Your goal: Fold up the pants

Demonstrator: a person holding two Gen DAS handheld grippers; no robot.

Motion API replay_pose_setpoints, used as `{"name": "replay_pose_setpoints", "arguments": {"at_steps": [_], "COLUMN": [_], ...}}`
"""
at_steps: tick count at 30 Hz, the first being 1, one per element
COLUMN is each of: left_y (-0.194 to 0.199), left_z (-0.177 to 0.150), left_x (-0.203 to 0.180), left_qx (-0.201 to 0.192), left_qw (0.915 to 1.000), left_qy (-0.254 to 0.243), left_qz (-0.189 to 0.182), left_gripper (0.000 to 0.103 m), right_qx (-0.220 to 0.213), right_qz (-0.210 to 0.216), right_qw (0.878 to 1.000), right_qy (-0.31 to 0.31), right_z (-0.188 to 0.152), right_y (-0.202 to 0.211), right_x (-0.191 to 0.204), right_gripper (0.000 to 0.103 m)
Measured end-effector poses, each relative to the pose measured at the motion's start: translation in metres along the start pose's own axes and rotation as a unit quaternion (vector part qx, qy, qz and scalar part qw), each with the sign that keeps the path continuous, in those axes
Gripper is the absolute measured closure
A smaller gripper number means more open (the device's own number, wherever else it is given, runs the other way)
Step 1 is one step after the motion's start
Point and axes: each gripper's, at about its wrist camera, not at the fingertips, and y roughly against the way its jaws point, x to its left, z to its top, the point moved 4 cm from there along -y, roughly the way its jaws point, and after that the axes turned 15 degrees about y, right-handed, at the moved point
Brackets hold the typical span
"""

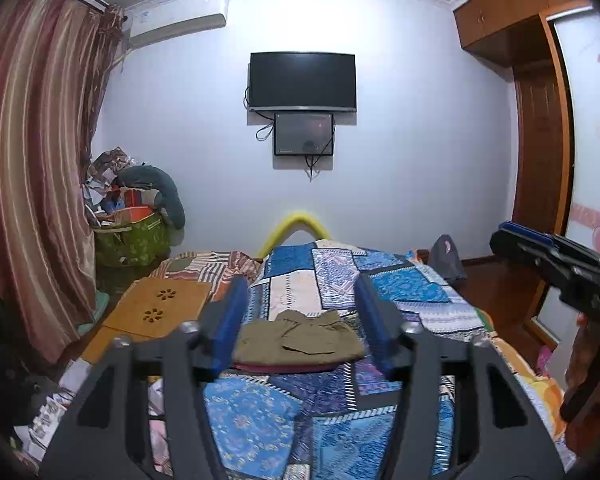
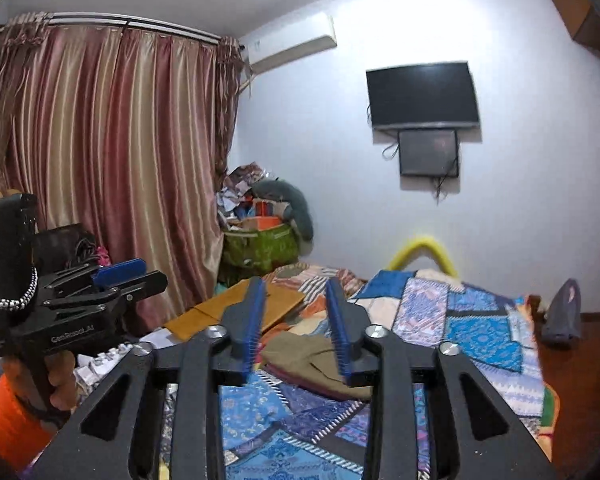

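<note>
While both grippers hang above the bed, the olive-green pants (image 1: 300, 340) lie folded into a compact rectangle (on a reddish garment (image 1: 284, 368)) upon the blue patchwork quilt (image 1: 412, 284). Left gripper (image 1: 302, 320) and right gripper (image 2: 296, 324) stand spread, holding nothing.

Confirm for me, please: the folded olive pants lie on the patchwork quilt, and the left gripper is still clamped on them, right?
Not quite. The olive pants do lie folded on the quilt, but the left gripper is not clamped on them: the left wrist view shows its fingers apart, held clear above the bed.
</note>
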Motion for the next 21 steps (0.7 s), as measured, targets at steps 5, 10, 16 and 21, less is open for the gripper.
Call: {"name": "replay_pose_setpoints", "arguments": {"at_steps": [5, 10, 16, 21], "left_y": [0.022, 0.029, 0.029, 0.025], "left_z": [-0.008, -0.012, -0.017, -0.019], "left_x": [-0.005, -0.007, -0.005, -0.007], "left_qx": [-0.014, -0.021, -0.017, -0.015], "left_qw": [0.9999, 0.9998, 0.9998, 0.9999], "left_qy": [-0.001, -0.001, 0.009, 0.008], "left_qz": [0.001, 0.004, 0.000, 0.000], "left_gripper": [0.019, 0.001, 0.000, 0.000], "right_qx": [-0.015, -0.015, -0.013, -0.007], "right_qz": [-0.016, -0.035, -0.051, -0.051], "right_qw": [1.000, 0.999, 0.998, 0.999], "right_qy": [-0.016, -0.020, -0.016, -0.008], "right_z": [-0.005, -0.010, -0.009, -0.010], "right_y": [0.014, 0.018, 0.020, 0.021], "right_x": [0.003, 0.002, 0.006, 0.010], "right_gripper": [0.036, 0.015, 0.000, 0.000]}}
